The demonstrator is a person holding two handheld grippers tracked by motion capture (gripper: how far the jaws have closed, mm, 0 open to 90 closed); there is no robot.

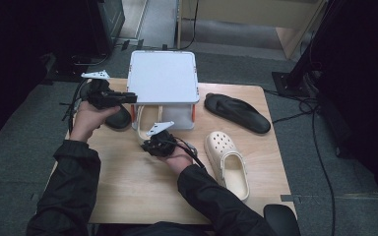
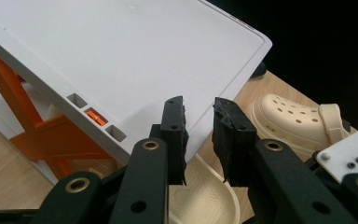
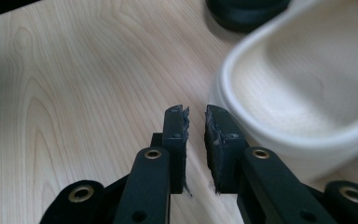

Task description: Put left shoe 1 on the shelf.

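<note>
wooden table (image 1: 142, 196): white rack (image 1: 163, 76), clogs, sandals

Both tongs, left (image 1: 128, 98) and right (image 1: 150, 139), hover empty, jaws slightly parted.

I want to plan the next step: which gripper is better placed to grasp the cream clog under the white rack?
Right. The right gripper points beside the cream clog, while the left gripper hovers at the white rack.
</note>
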